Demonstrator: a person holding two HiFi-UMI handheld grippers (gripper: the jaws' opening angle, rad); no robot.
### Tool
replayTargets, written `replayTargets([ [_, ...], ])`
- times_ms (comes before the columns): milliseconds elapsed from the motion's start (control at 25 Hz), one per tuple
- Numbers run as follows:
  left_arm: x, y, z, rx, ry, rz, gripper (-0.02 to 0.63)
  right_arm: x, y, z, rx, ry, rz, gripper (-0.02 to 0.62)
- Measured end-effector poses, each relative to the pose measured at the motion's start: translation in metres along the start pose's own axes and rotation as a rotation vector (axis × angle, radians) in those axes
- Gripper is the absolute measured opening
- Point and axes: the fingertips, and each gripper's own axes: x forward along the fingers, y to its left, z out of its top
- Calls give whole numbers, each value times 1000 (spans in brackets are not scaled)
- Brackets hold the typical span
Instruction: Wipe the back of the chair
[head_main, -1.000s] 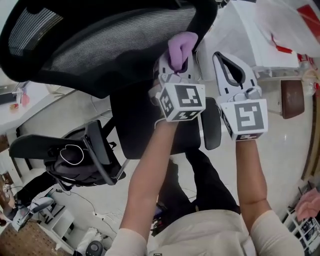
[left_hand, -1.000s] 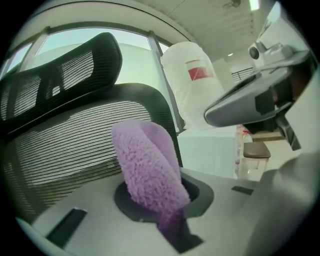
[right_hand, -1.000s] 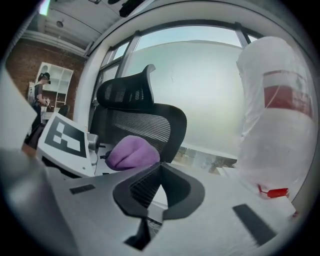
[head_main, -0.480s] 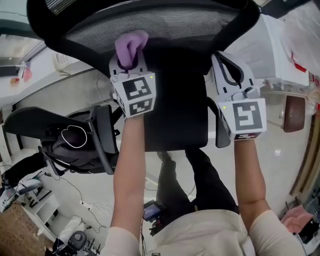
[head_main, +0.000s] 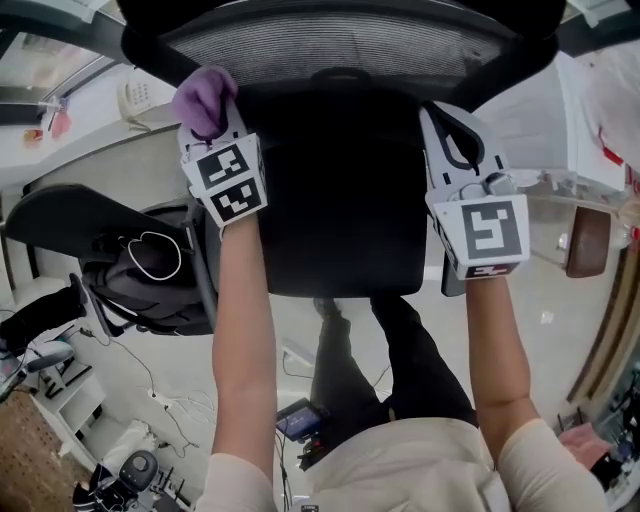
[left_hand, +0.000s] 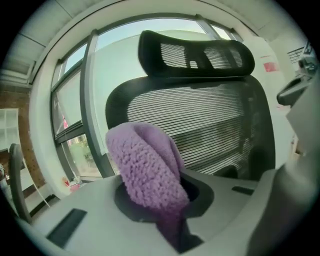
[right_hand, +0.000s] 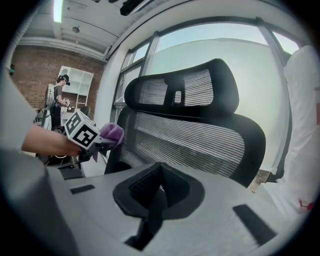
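Observation:
The black office chair shows its mesh back at the top of the head view, with the seat below it. My left gripper is shut on a purple cloth, which sits at the left edge of the chair back. In the left gripper view the cloth bulges up from the jaws in front of the mesh back and headrest. My right gripper is shut with nothing in it, beside the seat's right side. The right gripper view shows the mesh back and the cloth.
A second black chair carrying a dark bag stands at the left. A white desk lies behind it and white furniture at the right. A person stands far off by the brick wall. Cables lie on the floor.
My left gripper has carried the purple cloth leftward along the chair back, from its right side to its left edge. The right gripper has stayed nearly in place.

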Motion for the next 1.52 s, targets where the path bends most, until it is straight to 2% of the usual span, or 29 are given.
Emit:
replayTargets([
  [280, 0, -95, 21, 43, -50, -159, 51, -5, -15, -14, 21, 13, -30, -6],
  [600, -22, -279, 81, 180, -140, -449, 51, -39, -73, -43, 66, 39, -108, -6],
  [720, -29, -325, 90, 225, -152, -513, 51, -55, -93, -51, 86, 45, -141, -6],
  [960, -30, -333, 95, 241, -133, -513, 50, -81, -120, -56, 125, 36, -179, -6],
  [1200, -60, -336, 95, 272, -117, -556, 49, -100, -115, -41, 146, 30, -169, -6],
  [1520, -128, -278, 140, 252, -183, -532, 49, -129, -99, 13, 175, -22, -134, -6],
])
